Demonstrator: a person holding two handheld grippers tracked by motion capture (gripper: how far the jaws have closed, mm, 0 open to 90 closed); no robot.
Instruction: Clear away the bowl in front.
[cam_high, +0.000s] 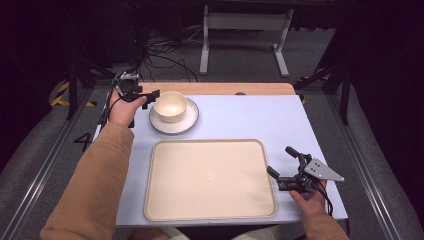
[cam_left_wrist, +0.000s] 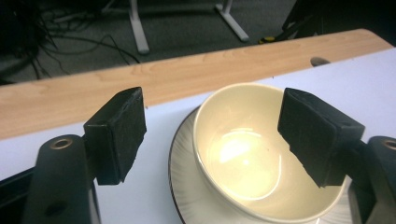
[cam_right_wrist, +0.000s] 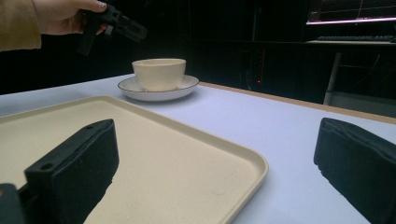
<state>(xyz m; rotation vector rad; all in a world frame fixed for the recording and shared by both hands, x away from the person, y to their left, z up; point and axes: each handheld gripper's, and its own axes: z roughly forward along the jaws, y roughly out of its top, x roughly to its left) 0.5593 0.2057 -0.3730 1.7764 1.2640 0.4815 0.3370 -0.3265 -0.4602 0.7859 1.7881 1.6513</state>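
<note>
A cream bowl (cam_high: 170, 106) stands on a white plate (cam_high: 175, 123) with a dark rim at the back left of the table. My left gripper (cam_high: 148, 100) hovers just left of the bowl, open; in the left gripper view its jaws (cam_left_wrist: 210, 126) stand wide apart over the bowl (cam_left_wrist: 243, 154) and plate (cam_left_wrist: 184, 186), holding nothing. A large beige tray (cam_high: 210, 180) lies bare at the front middle. My right gripper (cam_high: 280, 161) rests open by the tray's right edge; its view shows the tray (cam_right_wrist: 140, 154), bowl (cam_right_wrist: 159, 73) and left gripper (cam_right_wrist: 116, 23) beyond.
The pale blue mat (cam_high: 250, 117) covers the table, with a wooden strip (cam_high: 215, 88) along the far edge. Behind the table are floor cables (cam_high: 160, 55) and a white desk frame (cam_high: 245, 30). Bare mat lies right of the plate.
</note>
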